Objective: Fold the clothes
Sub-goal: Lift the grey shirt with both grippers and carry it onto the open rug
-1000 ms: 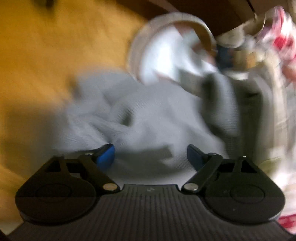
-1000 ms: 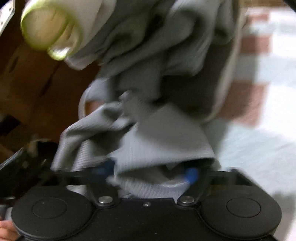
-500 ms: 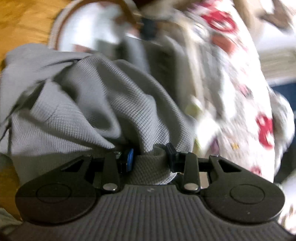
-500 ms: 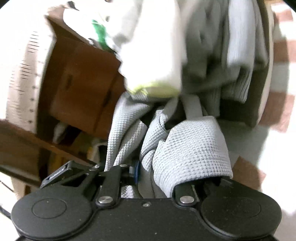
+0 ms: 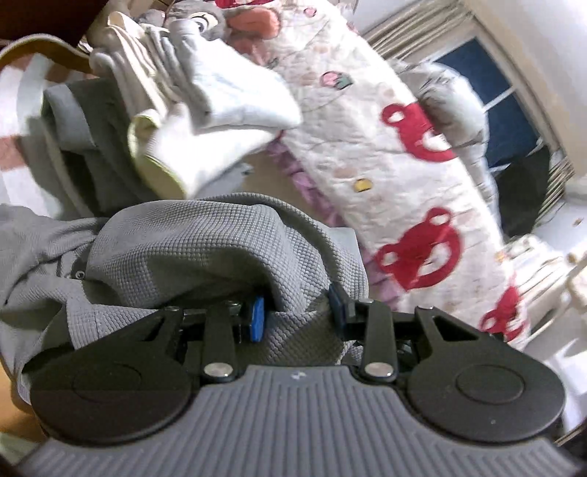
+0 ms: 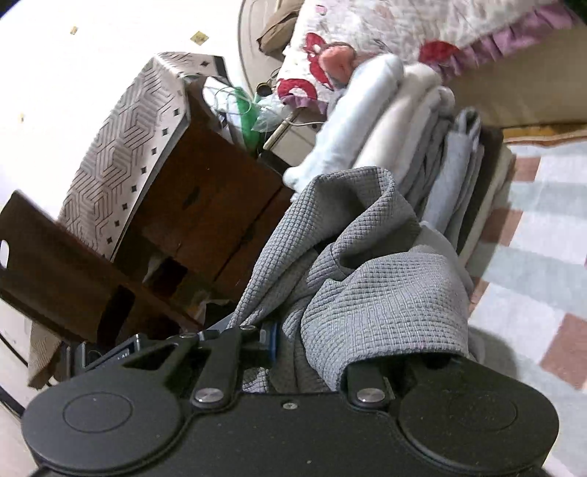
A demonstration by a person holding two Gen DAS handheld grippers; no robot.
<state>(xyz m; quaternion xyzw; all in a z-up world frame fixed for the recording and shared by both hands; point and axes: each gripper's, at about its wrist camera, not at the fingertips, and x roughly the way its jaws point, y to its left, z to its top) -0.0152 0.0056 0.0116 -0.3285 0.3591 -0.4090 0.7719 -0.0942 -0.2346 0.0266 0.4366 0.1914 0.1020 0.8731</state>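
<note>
Under grey garment [image 6: 370, 279], right tool's [image 6: 323, 348] pad.

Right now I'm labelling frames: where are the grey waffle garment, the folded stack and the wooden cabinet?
grey waffle garment [image 5: 205, 249], left wrist view, bunched top fold.
folded stack [image 6: 414, 121], right wrist view, pale rolled edges.
wooden cabinet [image 6: 205, 216], right wrist view, drawer front.

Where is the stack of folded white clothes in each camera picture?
Left wrist view: the stack of folded white clothes sits upper left, above the grey waffle garment.
Right wrist view: the stack sits upper centre, just beyond that garment.
Shared landmark: the white quilt with red bears.
</note>
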